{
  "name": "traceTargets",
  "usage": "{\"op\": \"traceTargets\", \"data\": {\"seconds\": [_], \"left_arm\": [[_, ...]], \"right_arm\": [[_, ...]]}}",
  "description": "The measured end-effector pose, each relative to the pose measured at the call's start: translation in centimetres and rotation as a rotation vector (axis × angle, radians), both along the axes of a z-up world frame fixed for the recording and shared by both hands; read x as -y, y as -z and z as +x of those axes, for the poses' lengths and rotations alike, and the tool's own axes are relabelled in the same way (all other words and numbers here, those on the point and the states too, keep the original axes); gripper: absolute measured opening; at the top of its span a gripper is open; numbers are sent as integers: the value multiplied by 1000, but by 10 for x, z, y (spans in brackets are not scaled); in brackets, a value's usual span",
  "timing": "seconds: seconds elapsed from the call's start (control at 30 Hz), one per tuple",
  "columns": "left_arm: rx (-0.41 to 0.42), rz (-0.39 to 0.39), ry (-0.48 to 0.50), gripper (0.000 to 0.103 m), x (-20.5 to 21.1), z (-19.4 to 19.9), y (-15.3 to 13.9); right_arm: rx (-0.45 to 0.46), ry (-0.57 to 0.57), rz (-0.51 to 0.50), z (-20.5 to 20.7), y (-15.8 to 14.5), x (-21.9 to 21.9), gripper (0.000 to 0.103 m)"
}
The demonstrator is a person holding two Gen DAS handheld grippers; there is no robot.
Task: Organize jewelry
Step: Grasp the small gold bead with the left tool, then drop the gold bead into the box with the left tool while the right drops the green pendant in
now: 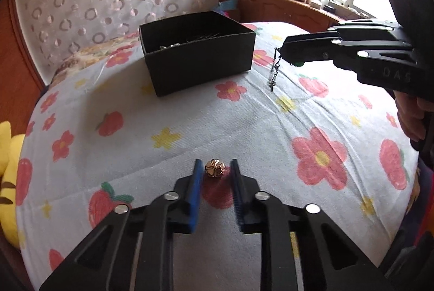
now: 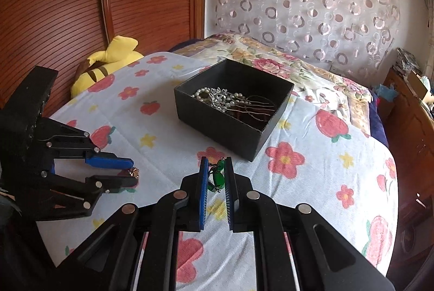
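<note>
A black open box (image 1: 198, 54) stands on the flowered bedspread and holds pearl and silver jewelry (image 2: 230, 101). A small gold flower-shaped piece (image 1: 214, 168) lies on the cloth between the tips of my open left gripper (image 1: 216, 168); it also shows in the right wrist view (image 2: 133, 172). My right gripper (image 2: 216, 177) is shut on a green bead bracelet (image 2: 218, 178), held above the bed right of the box. Its dark chain (image 1: 274, 71) dangles from the right gripper (image 1: 283, 52) in the left wrist view.
A yellow plush toy (image 2: 108, 60) lies at the bed's left edge by a wooden wardrobe (image 2: 81, 6). A patterned curtain (image 2: 312, 6) hangs behind the bed. A wooden cabinet (image 1: 284, 6) with clutter stands under the window.
</note>
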State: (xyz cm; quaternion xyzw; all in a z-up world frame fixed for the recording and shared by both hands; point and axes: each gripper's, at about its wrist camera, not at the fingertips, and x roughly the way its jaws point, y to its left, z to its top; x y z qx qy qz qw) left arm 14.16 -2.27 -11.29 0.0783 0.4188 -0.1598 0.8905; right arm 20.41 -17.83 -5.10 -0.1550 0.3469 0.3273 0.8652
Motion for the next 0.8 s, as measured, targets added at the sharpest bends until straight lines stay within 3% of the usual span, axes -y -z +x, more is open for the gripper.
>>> {"op": "traceTargets", "data": {"seconds": [0.4,0.57,0.8], "left_arm": [[65,-58,-25,12,-12,13,-28],[118,-47,-21,12,-11,26,-50],[159,-49,-25,12,-10,50,-73]], "right_arm": [[47,7,40,6,-25,2,13],[102,12,46,24,-46,-8,13],[105,30,43,59,-56,-23,13]]}}
